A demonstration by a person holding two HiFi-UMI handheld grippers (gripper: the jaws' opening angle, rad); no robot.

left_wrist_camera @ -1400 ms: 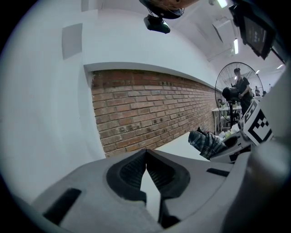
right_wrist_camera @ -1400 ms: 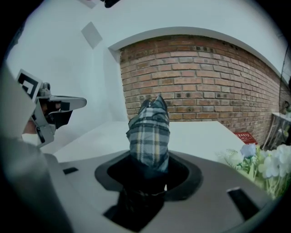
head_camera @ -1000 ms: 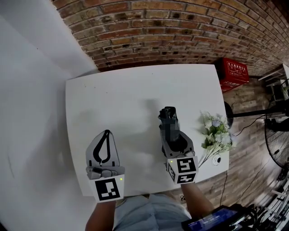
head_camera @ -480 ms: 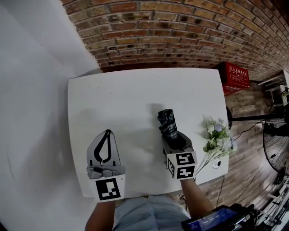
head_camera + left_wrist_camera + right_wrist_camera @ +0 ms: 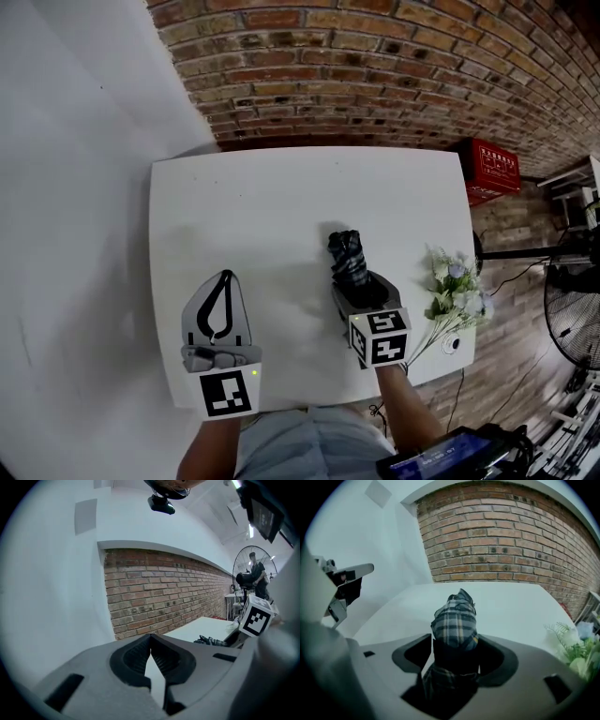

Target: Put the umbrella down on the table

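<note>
A folded plaid umbrella [image 5: 349, 258] rests with its far end on the white table [image 5: 253, 206], right of the middle. Its near end lies between the jaws of my right gripper [image 5: 359, 283]. In the right gripper view the umbrella [image 5: 454, 620] fills the middle of the right gripper [image 5: 454, 654], whose jaws are opening, with slivers of light showing on both sides of the cloth. My left gripper [image 5: 222, 275] hovers over the table's front left, shut and empty, fingertips touching. From the left gripper [image 5: 150, 637] the umbrella [image 5: 208, 641] shows low at the right.
A bunch of white flowers [image 5: 455, 291] lies at the table's right edge, close to my right gripper. A brick wall [image 5: 375, 66] stands behind the table. A red crate [image 5: 494, 167] and a standing fan [image 5: 574, 309] are on the floor to the right.
My right gripper has sunk towards the table with the umbrella, and its jaws have spread. The left gripper has stayed where it was.
</note>
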